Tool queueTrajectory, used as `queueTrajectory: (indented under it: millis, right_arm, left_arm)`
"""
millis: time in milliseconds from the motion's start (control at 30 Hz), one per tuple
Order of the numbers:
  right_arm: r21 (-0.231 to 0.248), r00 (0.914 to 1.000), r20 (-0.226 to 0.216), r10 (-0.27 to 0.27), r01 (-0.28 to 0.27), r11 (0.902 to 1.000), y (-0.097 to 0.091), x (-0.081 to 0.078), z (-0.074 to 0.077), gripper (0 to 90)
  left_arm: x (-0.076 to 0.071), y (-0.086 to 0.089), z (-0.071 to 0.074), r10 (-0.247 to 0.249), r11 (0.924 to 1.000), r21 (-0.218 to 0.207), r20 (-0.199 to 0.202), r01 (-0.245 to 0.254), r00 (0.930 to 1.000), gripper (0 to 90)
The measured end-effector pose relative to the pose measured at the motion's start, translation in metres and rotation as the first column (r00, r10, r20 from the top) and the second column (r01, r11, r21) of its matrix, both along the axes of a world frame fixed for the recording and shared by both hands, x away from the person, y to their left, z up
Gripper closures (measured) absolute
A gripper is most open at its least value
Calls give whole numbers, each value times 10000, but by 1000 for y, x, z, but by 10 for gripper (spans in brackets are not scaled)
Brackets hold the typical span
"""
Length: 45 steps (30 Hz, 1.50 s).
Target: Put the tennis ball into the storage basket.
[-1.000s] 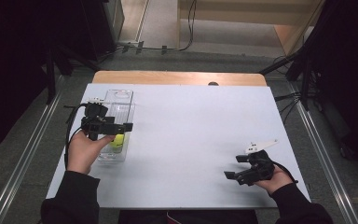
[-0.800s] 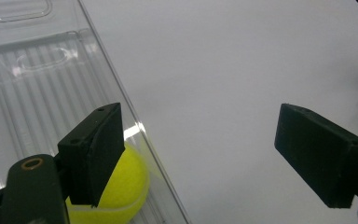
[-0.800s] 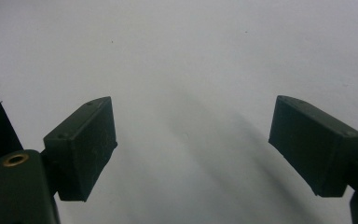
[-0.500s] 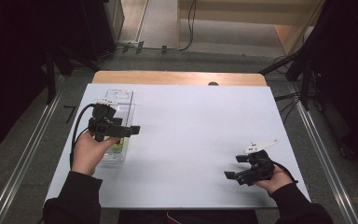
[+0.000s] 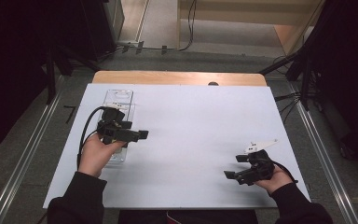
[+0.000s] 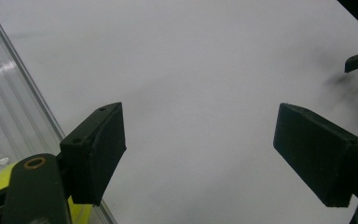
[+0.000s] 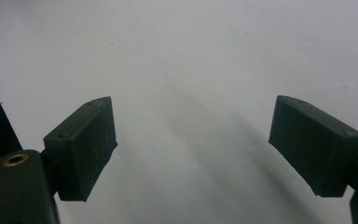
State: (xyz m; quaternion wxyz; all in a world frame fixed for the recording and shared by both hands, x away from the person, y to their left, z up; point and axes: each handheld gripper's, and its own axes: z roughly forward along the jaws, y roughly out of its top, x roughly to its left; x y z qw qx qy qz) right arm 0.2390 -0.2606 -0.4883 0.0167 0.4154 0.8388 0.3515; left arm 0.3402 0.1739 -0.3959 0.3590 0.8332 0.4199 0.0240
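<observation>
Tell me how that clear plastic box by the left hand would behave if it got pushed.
The clear plastic box looks thin-walled, so probably light and apt to slide on the smooth white table. Its long, low shape suggests it won't tip. The yellow thing inside may shift.

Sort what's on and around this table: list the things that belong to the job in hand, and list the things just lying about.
In the job:
left gripper, jaws open
clear plastic tray beside it
yellow-green object in the tray

Lying about:
right gripper, open, idle on the white table
dark spot at the far edge
</observation>
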Motion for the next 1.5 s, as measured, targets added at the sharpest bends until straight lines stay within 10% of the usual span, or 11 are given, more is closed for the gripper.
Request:
queueTrajectory:
  millis: [1500]
  right_arm:
    - [26,10000,50,-63,63,10000,-3,-1,1,129]
  left_arm:
    - [-27,-9,-35,-1038,9946,32,36,1038,9946,174]
